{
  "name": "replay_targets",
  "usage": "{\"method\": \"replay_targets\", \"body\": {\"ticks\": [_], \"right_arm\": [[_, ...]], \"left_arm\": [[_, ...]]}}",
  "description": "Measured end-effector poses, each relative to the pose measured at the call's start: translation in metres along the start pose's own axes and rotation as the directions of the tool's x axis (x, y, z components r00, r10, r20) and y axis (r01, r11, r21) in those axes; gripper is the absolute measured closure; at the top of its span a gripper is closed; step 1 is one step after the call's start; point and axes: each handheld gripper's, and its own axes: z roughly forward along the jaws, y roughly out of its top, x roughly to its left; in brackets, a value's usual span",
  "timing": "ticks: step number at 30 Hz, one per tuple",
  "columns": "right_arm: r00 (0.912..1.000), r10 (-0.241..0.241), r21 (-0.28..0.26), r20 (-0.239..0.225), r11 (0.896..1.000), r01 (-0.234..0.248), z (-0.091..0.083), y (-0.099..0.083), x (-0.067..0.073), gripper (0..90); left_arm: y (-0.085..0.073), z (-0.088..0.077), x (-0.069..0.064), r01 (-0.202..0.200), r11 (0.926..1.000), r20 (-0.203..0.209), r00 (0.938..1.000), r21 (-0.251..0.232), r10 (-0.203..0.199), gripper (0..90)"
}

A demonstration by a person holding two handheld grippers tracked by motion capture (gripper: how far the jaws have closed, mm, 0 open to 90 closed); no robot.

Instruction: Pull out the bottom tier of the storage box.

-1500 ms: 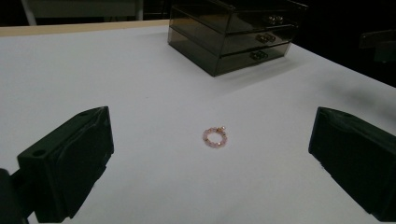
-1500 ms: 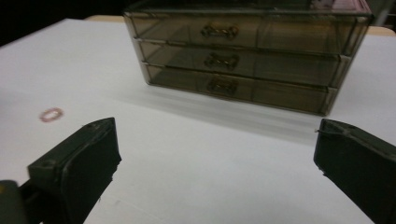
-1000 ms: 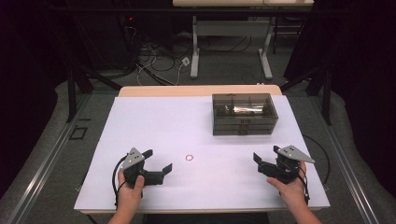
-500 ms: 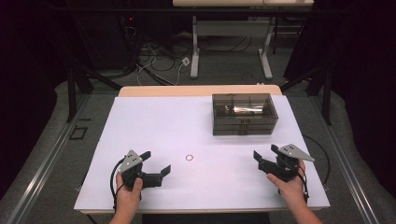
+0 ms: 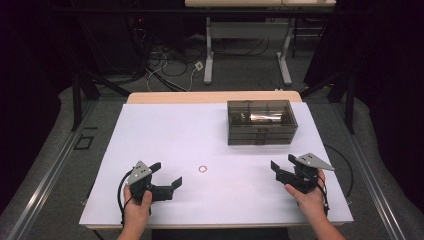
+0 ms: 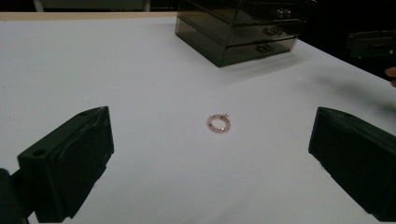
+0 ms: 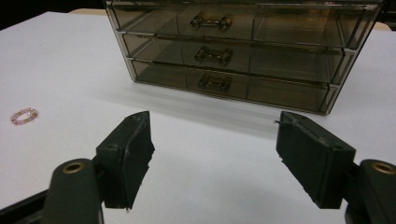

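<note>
While both grippers, left gripper (image 5: 167, 176) and right gripper (image 5: 281, 169), rest with jaws apart and empty, the right's just narrowing, the bead ring (image 5: 203, 169) lies mid-table between them, best pinched gently from above before approaching the far drawer box (image 5: 261, 121).

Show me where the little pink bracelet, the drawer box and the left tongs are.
pink bracelet (image 6: 219, 123), left gripper view, on its beaded loop.
drawer box (image 7: 280, 65), right gripper view, on its middle drawer front.
left tongs (image 5: 166, 177), high view, between the tips.

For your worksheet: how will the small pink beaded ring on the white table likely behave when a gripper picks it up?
The pink beaded ring looks tiny and thin, so it is probably very light. It lies flat on the white table, so wide pads like the left gripper has may struggle to get under it. Its round, glossy beads may slip or skid.
</note>
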Motion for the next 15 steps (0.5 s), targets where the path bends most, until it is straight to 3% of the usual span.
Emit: {"method": "replay_targets", "body": {"ticks": [9, 15], "right_arm": [[0.9998, 0.015, -0.012, -0.011, 1.0, -0.015, -0.001, 0.011, -0.001, 26.9], [0.9983, 0.046, 0.013, -0.035, 0.999, -0.046, 0.001, 0.021, 0.001, 26.7]], "left_arm": [[0.0, 0.0, 0.0, 0.005, 1.0, -0.006, 1.0, -0.002, -0.005, 0.1], [-0.001, 0.0, 0.0, 0.009, 1.0, -0.009, 0.9999, 0.001, -0.009, 0.2]]}}
